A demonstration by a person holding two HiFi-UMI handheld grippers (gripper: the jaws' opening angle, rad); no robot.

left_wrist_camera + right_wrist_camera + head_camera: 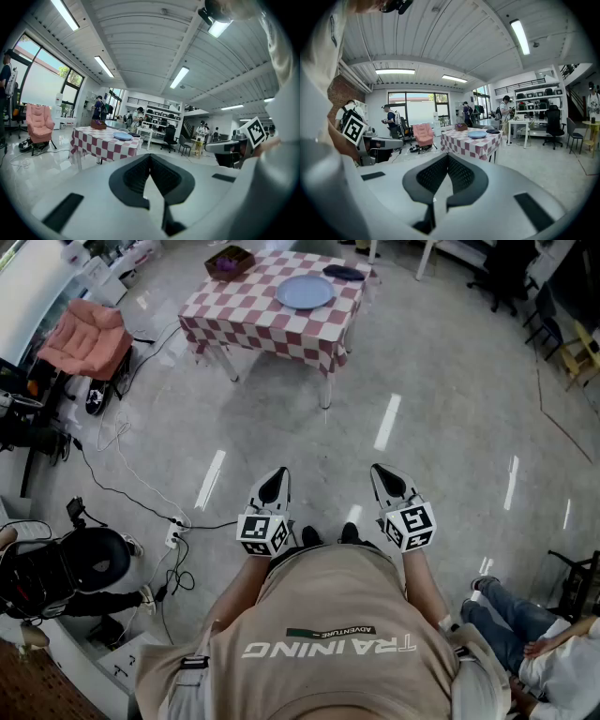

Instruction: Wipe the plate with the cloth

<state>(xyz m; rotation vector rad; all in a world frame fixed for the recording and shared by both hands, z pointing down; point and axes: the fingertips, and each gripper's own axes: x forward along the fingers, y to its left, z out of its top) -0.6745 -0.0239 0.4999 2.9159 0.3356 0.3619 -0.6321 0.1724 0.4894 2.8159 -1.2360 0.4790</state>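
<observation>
A light blue plate (305, 292) lies on a table with a red-and-white checked cover (253, 320), far ahead of me across the floor. A dark cloth (343, 273) rests at the table's far right corner, beside the plate. My left gripper (274, 486) and right gripper (388, 482) are held side by side close to my body, both shut and empty, pointing toward the table. The left gripper view shows its jaws (150, 157) closed, with the plate (123, 136) small in the distance. The right gripper view shows closed jaws (448, 157), the plate (477, 134) and the cloth (492, 131).
A brown basket (230, 261) stands on the table's far left corner. A pink armchair (86, 338) sits at the left, with cables (122, 484) trailing over the glossy floor. A seated person (525, 634) is at my lower right. People and desks fill the room's back.
</observation>
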